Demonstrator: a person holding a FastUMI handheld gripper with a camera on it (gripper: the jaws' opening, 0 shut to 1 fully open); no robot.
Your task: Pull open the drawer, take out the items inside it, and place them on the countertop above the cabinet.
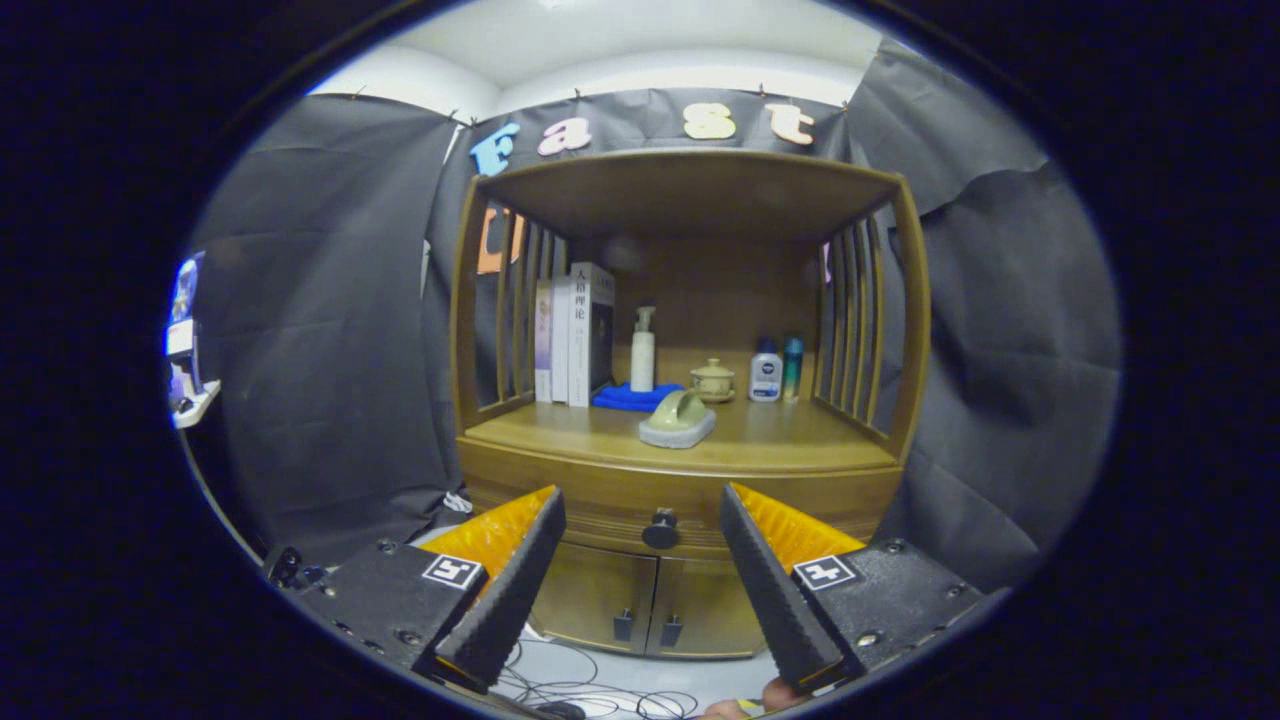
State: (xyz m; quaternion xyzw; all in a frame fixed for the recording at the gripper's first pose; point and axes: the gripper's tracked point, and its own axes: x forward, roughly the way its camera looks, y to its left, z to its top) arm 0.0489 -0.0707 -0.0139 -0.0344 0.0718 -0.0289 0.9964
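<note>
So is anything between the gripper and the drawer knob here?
Nothing visible. The hand-held gripper is open, and the dark drawer knob sits between and beyond its fingers with no object in front of it. The drawer is closed.

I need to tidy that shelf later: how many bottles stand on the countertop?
3. A white pump bottle stands beside the books; a white bottle and a teal one stand together near the slatted side. More may hide behind. The gripper is open.
</note>
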